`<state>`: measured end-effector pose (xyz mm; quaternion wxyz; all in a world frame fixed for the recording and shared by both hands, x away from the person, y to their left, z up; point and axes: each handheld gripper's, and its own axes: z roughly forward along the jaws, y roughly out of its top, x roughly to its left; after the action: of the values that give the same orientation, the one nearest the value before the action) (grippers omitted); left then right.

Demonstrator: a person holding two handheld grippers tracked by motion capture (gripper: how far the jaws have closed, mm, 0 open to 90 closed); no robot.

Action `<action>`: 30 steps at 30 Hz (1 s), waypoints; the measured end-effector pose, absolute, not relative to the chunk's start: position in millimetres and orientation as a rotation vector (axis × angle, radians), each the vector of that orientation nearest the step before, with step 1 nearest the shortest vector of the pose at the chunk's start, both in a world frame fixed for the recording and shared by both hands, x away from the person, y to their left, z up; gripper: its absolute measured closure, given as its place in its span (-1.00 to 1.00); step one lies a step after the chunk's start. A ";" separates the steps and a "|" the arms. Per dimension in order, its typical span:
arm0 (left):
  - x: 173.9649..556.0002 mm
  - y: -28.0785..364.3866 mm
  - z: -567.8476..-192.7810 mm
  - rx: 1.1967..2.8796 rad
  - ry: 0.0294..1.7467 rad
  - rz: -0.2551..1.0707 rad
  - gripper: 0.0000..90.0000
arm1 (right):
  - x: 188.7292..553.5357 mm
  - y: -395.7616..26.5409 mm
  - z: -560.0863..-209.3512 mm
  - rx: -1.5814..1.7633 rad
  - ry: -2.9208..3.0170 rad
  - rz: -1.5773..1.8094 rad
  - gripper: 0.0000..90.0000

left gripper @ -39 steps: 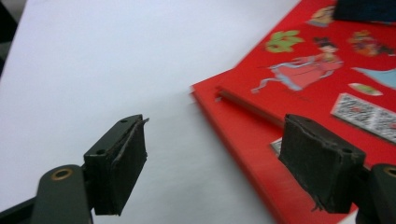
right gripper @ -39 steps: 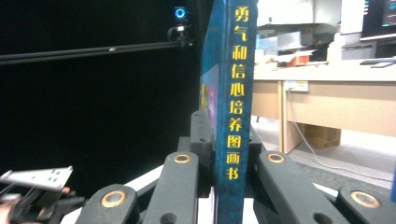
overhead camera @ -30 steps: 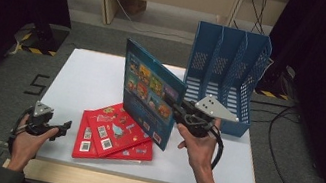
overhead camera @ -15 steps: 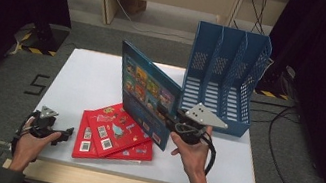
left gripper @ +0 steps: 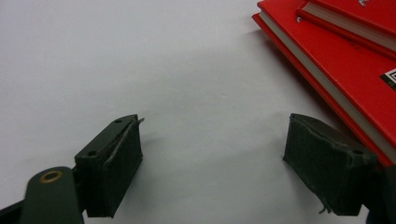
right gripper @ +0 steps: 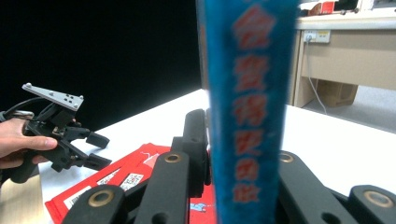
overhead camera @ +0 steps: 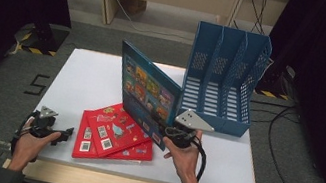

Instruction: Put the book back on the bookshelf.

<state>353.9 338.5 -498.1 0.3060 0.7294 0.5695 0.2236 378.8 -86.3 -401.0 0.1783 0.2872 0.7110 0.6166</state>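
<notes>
Right gripper view: right tool point(right gripper: 243, 186) clamping blue book point(right gripper: 247, 93), spine lettering blurred; left tool point(left gripper: 215, 158) open, empty.

1. One large blue hardcover picture book point(overhead camera: 149, 88), standing upright on edge; count: one.
2. Two flat red hardcover books point(overhead camera: 115, 133), stacked one on the other on the table; count: two.
3. One blue perforated plastic file rack point(overhead camera: 220, 84), with three upright compartments visible; count: one.
4. One white rectangular table point(overhead camera: 87, 78) with a pale wooden front edge; count: one.
5. Two hand-held black two-jaw grippers: left gripper point(overhead camera: 66, 133) and right gripper point(overhead camera: 170, 132); count: two.
6. Two grey three-cornered plates, one atop each gripper; count: two.
7. Two person's hands; count: two.
</notes>
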 end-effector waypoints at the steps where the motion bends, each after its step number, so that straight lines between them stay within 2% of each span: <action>1: 353.6 338.4 -498.2 1.930 1.507 0.593 -0.61 | 378.7 -85.8 -401.2 0.810 2.015 1.740 0.71; 30: 353.5 338.4 -498.3 1.928 1.508 0.592 -0.61 | 384.6 -74.7 -417.9 0.784 1.979 1.742 0.75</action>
<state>353.5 338.4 -498.3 0.3067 0.7287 0.5699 0.2239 384.6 -74.7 -417.9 0.1946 0.2795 0.7057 0.6212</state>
